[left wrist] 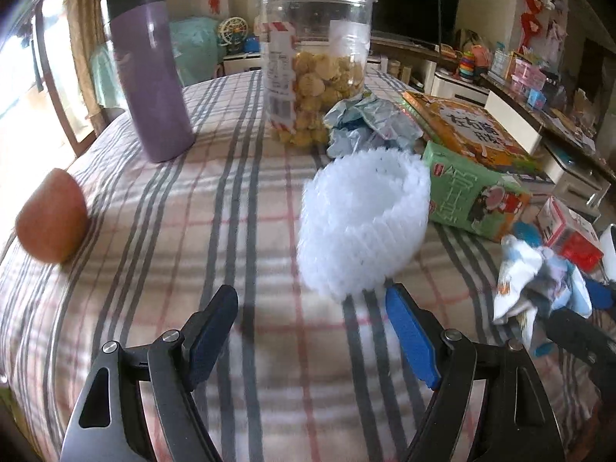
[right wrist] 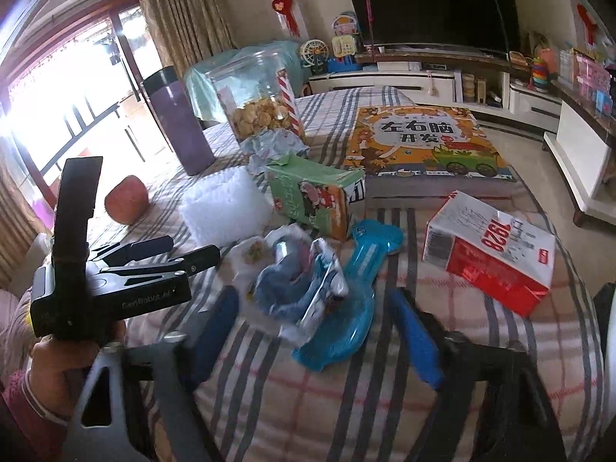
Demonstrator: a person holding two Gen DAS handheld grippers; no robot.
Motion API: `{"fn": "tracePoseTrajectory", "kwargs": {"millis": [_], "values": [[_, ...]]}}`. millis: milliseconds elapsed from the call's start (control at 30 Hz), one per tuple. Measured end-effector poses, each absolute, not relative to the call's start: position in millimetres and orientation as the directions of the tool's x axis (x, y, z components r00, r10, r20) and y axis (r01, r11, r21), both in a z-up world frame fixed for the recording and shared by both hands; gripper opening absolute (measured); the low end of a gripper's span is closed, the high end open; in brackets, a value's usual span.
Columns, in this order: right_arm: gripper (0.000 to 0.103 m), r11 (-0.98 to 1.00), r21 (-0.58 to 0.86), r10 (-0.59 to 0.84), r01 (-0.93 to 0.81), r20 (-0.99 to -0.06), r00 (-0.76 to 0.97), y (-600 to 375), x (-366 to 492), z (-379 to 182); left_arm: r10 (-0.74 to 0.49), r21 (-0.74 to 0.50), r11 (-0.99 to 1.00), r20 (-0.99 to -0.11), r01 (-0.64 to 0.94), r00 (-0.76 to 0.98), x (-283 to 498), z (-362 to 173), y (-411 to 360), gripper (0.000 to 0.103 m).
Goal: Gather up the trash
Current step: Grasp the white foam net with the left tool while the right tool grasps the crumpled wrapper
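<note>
A white foam fruit net (left wrist: pixel 364 223) lies on the plaid tablecloth (left wrist: pixel 192 231), just ahead of my open left gripper (left wrist: pixel 312 300); its right finger nearly touches the net. The net also shows in the right wrist view (right wrist: pixel 225 204). A crumpled blue-and-white wrapper (right wrist: pixel 296 288) lies between the spread fingers of my open right gripper (right wrist: pixel 315 304); it also shows at the right of the left wrist view (left wrist: pixel 539 281). Another crumpled silvery wrapper (left wrist: pixel 365 123) lies by the cookie jar (left wrist: pixel 315 61). The left gripper (right wrist: pixel 184 250) shows in the right wrist view.
On the table stand a purple tumbler (left wrist: pixel 148 73), an apple (left wrist: pixel 52 215), a green carton (left wrist: pixel 473 196), a red-and-white box (right wrist: pixel 492 258), a blue plastic tray (right wrist: pixel 346 296) under the wrapper, and an orange children's book (right wrist: pixel 423 142). A TV cabinet lies beyond.
</note>
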State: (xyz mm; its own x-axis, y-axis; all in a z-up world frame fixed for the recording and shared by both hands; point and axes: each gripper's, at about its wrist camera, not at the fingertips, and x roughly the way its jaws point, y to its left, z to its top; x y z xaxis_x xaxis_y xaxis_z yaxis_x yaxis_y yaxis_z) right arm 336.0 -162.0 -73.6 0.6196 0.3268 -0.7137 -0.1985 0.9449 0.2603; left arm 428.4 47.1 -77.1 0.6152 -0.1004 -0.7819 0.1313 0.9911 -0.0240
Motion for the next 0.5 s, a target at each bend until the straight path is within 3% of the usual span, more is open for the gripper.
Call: {"fn": "tracePoseTrajectory", "kwargs": {"millis": [33,67,100,133,233,500], "values": [[0.046,0.945,0.264,0.327,-0.195,-0.721,0.611,-162,339,-76,-0.111,-0.027,0.989,-0.778,0.143,0.618,430,-77,45,0.076],[0.037,0.945,0.265,0.326,-0.19,-0.727,0.605,-163,340,-78,-0.122,-0.024,0.986,-0.771,0.163,0.625,432,-77,40,0.072],[0.026,0.946,0.263,0.323,-0.189,-0.73,0.602,-163,341,-78,-0.135,-0.024,0.983,-0.768,0.182,0.626,433,-78,37,0.056],[0.023,0.946,0.266,0.324,-0.188,-0.727,0.605,-165,339,-78,-0.142,-0.023,0.981,-0.77,0.195,0.622,433,-78,35,0.036],[0.02,0.937,0.291,0.346,-0.192,-0.711,0.612,-172,333,-74,-0.126,0.001,0.98,-0.776,0.201,0.618,429,-81,27,0.021],[0.019,0.921,0.331,0.384,-0.205,-0.693,0.61,-187,305,-61,-0.152,-0.048,0.982,-0.765,0.181,0.626,388,-73,33,0.017]]}}
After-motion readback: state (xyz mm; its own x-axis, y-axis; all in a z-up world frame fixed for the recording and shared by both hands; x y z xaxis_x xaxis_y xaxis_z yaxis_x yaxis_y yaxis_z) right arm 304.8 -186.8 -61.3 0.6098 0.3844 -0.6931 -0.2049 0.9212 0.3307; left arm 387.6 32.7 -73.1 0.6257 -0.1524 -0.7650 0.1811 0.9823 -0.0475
